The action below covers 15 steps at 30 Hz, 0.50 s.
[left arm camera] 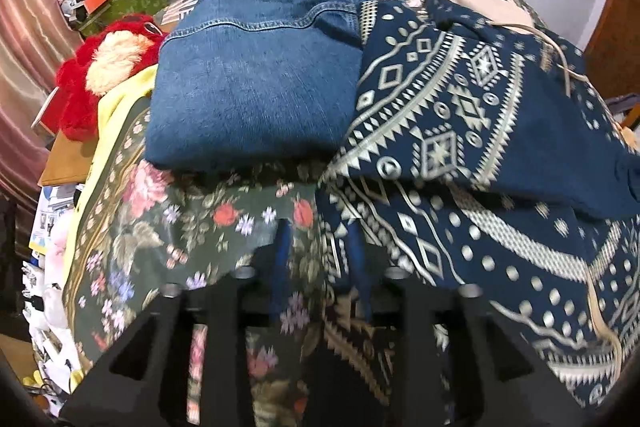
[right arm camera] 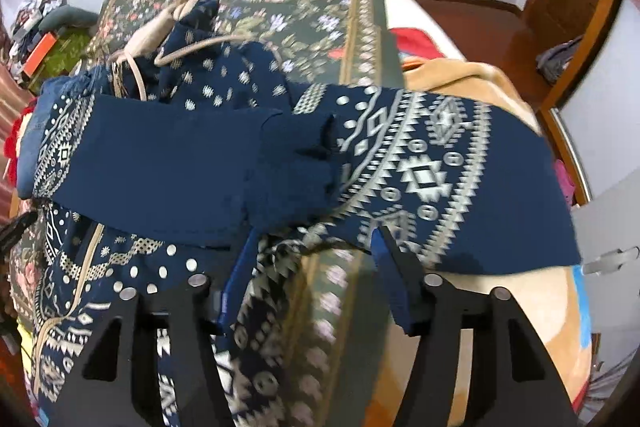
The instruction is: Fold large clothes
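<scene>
We hover over the patterned garment on the bed.
Left gripper and right gripper gape apart, empty; folded jeans touch the garment.

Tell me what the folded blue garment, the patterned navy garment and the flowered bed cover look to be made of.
Folded blue garment: likely denim, with a streaky weave and contrast stitching. Patterned navy garment: soft matte knit or fleece, pale geometric print. Flowered bed cover: smooth printed woven fabric, probably.
</scene>
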### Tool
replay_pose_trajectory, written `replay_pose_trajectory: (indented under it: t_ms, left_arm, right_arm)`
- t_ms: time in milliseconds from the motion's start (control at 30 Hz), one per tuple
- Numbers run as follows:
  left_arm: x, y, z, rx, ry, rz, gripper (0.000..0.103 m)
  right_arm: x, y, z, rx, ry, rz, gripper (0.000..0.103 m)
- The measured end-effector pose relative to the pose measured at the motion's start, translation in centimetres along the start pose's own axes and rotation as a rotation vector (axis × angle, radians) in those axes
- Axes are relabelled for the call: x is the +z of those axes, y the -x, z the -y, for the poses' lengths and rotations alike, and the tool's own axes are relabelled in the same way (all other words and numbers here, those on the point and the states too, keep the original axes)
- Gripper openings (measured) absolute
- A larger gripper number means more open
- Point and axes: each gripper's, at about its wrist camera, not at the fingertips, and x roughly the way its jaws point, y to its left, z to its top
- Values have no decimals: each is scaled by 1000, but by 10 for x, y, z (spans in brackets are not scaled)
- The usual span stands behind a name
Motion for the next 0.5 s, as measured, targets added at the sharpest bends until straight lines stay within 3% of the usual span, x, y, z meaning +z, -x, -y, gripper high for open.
replay_pose_trajectory:
  t_ms: [67,200,333,400,500]
  left_arm:
    - [-4,15,3,6,-11,27,57]
    - [-3,47,14,-17,-34,77,67]
    - [7,77,33,-58,-37,141,79]
    - [15,90,46,-80,-42,169,94]
    - [23,103,68,-129,-60,201,96]
  right_arm:
    - [0,10,6,9,-16,6,59]
    - [-1,36,28,47,-83,60,67]
    - [0,61,59,90,-174,133,68]
    - [0,67,74,92,-222,156,70]
    - [-2,68,101,93,-294,167,73]
